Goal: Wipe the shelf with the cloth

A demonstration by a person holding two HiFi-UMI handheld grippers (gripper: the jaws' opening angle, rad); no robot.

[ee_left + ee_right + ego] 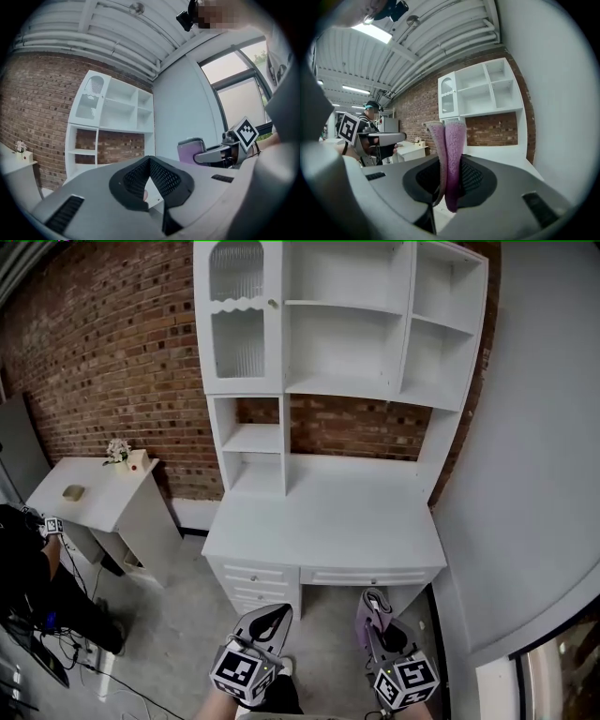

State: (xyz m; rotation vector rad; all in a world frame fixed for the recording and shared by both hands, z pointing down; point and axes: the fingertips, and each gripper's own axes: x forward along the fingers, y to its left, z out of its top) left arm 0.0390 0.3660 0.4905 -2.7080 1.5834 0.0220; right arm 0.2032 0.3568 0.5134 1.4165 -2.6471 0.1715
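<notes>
The white shelf unit (pixel 347 385) stands on a white desk (pixel 328 512) against the brick wall, straight ahead of me and out of reach of both grippers. My right gripper (pixel 373 604) is low at the bottom right, shut on a folded purple cloth (pixel 450 154) that sticks up between its jaws. The cloth (pixel 367 613) hangs over the floor in front of the desk drawers. At the bottom left, my left gripper (pixel 273 617) has its jaws together with nothing in them. The shelf unit (pixel 117 117) shows far beyond the left gripper (pixel 149 163).
A small white side table (pixel 94 493) with a flower on it stands to the left of the desk. A person (pixel 28 568) and floor cables are at the far left edge. A grey wall (pixel 544 474) closes off the right side.
</notes>
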